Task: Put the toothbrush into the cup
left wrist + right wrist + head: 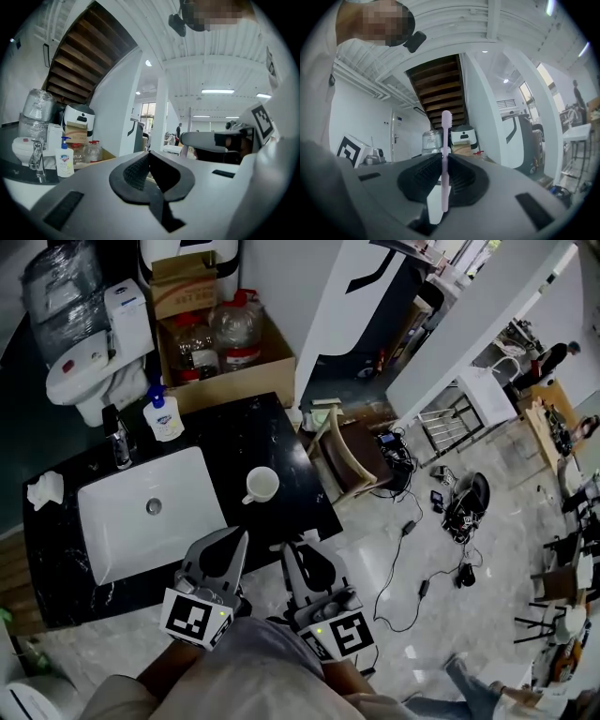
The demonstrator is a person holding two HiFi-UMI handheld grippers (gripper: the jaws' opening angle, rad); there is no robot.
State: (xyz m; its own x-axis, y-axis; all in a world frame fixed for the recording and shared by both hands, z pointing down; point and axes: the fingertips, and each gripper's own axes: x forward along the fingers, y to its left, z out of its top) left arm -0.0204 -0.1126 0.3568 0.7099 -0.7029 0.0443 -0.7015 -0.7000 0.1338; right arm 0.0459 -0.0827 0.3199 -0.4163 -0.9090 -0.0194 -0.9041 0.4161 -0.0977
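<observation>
A white cup (262,485) stands upright on the black counter (286,451), right of the sink. My right gripper (443,161) is shut on a pink toothbrush (446,126), which stands upright between the pads with its bristle head on top. In the head view the right gripper (286,549) is held in front of the counter's front edge, short of the cup. My left gripper (241,538) is beside it. The left gripper (149,157) is shut with nothing in it.
A white sink (117,531) fills the counter's left half, with a faucet (119,439), a soap bottle (164,416) and a crumpled tissue (45,489) around it. Behind stand a toilet (89,371) and a cardboard box (225,343) of bottles. A chair (347,456) and cables (412,549) lie to the right.
</observation>
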